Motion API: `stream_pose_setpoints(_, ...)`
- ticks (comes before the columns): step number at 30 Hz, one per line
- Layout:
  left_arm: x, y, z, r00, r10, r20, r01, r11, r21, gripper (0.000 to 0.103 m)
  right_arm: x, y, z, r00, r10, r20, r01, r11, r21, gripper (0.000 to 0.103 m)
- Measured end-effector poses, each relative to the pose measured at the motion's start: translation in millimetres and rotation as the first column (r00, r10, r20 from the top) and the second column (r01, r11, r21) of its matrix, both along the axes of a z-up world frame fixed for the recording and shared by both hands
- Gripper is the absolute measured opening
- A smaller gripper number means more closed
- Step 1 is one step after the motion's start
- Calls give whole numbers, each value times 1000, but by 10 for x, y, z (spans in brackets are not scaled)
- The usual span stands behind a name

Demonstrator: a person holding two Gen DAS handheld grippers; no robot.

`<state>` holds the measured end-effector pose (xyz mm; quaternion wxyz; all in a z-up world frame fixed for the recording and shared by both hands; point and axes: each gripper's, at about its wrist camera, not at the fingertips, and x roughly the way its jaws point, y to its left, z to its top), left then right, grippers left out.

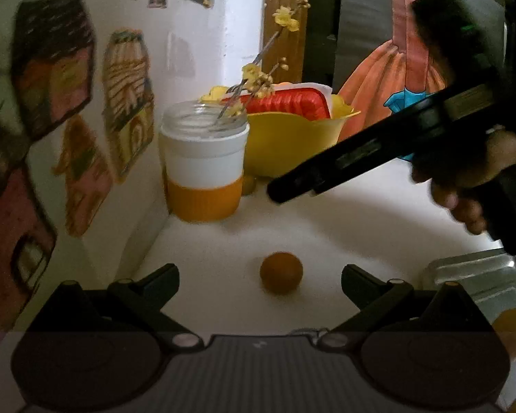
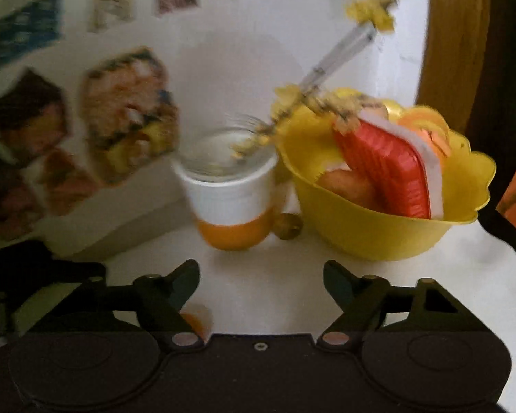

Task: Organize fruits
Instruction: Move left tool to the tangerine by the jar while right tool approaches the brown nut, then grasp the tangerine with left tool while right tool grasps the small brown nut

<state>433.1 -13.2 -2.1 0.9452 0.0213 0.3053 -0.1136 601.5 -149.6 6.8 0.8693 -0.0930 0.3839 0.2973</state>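
— What sits ahead of the right gripper [image 2: 261, 285]?

— Its two black fingers [image 2: 184, 277] are spread wide with nothing between them. Straight beyond the gap stands a white cup with an orange base [image 2: 228, 203], a flower sprig [image 2: 330, 69] leaning out of it.

— And further to the right finger's side?

— A yellow bowl [image 2: 378, 230], holding a red ribbed pack [image 2: 388, 168] and orange fruit [image 2: 347, 184]. A small round fruit [image 2: 287, 226] lies between cup and bowl.

— Anything close in?

— A blurred orange fruit [image 2: 194, 320] just beside the left finger, on the white table [image 2: 261, 275].
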Motion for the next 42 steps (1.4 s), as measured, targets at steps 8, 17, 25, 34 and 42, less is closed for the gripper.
stream_pose_setpoints(8,213,-139,-103,999,-42,-30,43,999,24,90,209,141,-224,998,-37,41,39,998,-40,64)
stream_pose_setpoints(17,330,-166,-221,997,-59,-44,60,998,11,79,328,260,-412,999,-27,38,29,997,-70,55)
stream_pose_setpoints(25,408,-222,-271,996,-79,-49,80,997,9,58,396,105,-490,992,-122,-9,123,992,31,52)
stream_pose_setpoints(34,480,-176,-251,997,-17,-74,20,999,42,36,534,-201,-518,944,-280,-173,319,909,267,50)
stream_pose_setpoints(42,462,-126,-219,995,33,-96,-28,998,57,36,558,-103,-558,877,-419,-234,477,812,335,41)
